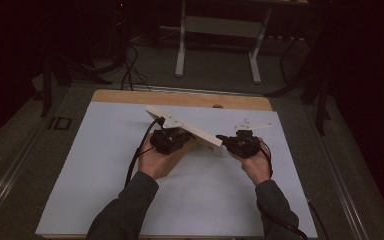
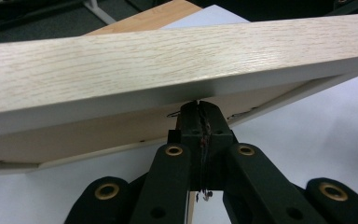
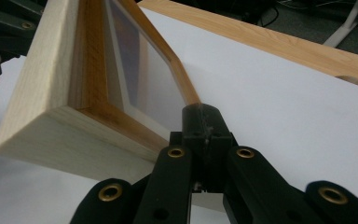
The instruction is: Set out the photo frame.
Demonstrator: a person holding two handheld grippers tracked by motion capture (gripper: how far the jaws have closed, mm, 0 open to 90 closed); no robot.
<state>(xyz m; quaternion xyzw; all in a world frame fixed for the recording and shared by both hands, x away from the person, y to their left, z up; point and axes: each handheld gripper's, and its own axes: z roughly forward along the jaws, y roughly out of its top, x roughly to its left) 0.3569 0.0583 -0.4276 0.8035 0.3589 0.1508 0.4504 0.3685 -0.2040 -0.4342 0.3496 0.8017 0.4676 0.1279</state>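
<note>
A light wooden picture frame (image 1: 192,131) stands tilted on the white sheet (image 1: 105,165) between my two grippers. My left gripper (image 1: 186,137) is at its left side. In the left gripper view its jaws are shut, and the left gripper's tips (image 2: 199,105) touch the underside of the frame's pale rail (image 2: 168,60). My right gripper (image 1: 223,139) is at the frame's right end. Its jaws are shut too, and the right gripper's tips (image 3: 204,109) rest against the inner rim beside the glass of the frame (image 3: 42,93). Nothing shows between either pair of jaws.
The sheet covers a wooden table (image 1: 180,98) whose far edge shows bare. Behind it stand the white legs of a desk (image 1: 181,45) and a tangle of cables (image 1: 130,70) on a dark floor. A hole (image 1: 218,106) sits in the bare strip.
</note>
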